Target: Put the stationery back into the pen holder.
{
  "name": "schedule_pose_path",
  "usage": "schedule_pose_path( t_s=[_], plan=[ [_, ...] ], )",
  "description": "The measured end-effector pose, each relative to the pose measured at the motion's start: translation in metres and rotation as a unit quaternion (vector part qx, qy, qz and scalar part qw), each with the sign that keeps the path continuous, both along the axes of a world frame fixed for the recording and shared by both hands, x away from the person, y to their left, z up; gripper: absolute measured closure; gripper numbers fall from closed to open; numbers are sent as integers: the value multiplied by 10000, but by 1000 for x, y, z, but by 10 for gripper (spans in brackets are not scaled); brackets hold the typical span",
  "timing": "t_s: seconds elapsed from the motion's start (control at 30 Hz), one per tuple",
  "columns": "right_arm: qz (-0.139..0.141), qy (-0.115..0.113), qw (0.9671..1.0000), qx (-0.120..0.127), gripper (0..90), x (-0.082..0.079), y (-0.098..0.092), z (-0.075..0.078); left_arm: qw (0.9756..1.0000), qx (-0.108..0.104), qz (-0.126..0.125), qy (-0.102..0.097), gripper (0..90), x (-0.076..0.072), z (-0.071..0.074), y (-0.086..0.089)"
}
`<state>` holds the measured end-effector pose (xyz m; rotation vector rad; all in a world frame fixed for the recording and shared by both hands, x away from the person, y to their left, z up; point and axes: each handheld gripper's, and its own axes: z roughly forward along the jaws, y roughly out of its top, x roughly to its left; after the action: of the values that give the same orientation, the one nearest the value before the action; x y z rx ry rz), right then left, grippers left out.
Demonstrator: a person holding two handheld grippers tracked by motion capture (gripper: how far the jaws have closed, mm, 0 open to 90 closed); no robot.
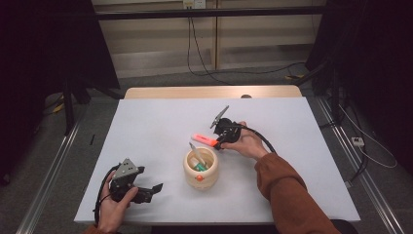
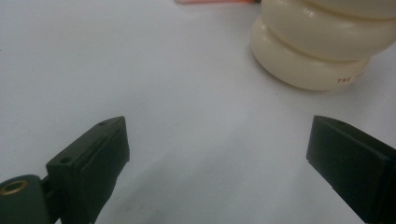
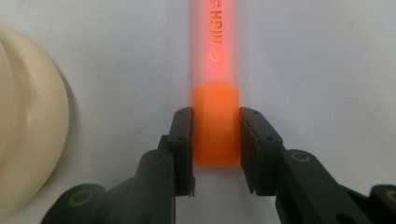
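Forearm, one: an orange-sleeved arm nearest the camera, coming in right of the cup and ending at the right gripper.
Table (image 1: 146, 122), one: a white top carrying everything; the cream cup is the landmark for what follows.
Cup (image 1: 200, 169), one: a cream ribbed pot near the table's middle front, upright, with a few pens standing in it; their exact number cannot be told.
Grippers, two: the left gripper (image 1: 152, 190) rests on the table left of the cup and nearer the person, jaws wide apart with nothing between them; the right gripper (image 3: 216, 140) sits just behind and right of the cup, pads pressed on the highlighter's orange cap.
Highlighter (image 1: 204, 140), one: pink-orange, lying flat on the table just behind the cup.
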<state>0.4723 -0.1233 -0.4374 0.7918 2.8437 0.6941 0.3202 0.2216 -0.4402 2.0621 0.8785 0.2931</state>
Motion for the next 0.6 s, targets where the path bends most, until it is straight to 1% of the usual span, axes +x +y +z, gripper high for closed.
schedule_pose_path(
  t_s=[0.07,0.13,0.17,0.23,0.3,0.4,0.43,0.5,0.57,0.6],
  plan=[
    [40,-48,10000,-40,681,0,0,0,10000,-3,5,2,58,0,0,0],
    [76,-46,10000,-23,681,0,0,0,10000,-8,2,4,58,0,0,0],
    [40,-2,10000,4,681,0,-1,0,10000,-8,-6,0,58,0,0,0],
    [76,-20,10000,35,681,1,-2,0,10000,-10,-5,-10,58,-1,0,0],
    [27,8,10000,70,681,1,-2,0,10000,-6,1,-10,58,0,0,0],
    [109,20,9999,61,681,0,-3,1,10000,-15,8,-8,58,0,0,0],
    [74,21,10000,39,681,-1,-3,2,10000,-14,5,-6,58,0,0,0],
    [104,-35,9999,72,681,-2,-4,3,10000,-14,9,-6,58,0,0,0],
    [38,-110,9999,111,681,-3,-5,5,10000,-16,12,-8,58,-1,1,0],
    [70,-151,9998,115,682,-3,-6,7,10000,5,1,-22,58,-1,1,1]
  ],
)
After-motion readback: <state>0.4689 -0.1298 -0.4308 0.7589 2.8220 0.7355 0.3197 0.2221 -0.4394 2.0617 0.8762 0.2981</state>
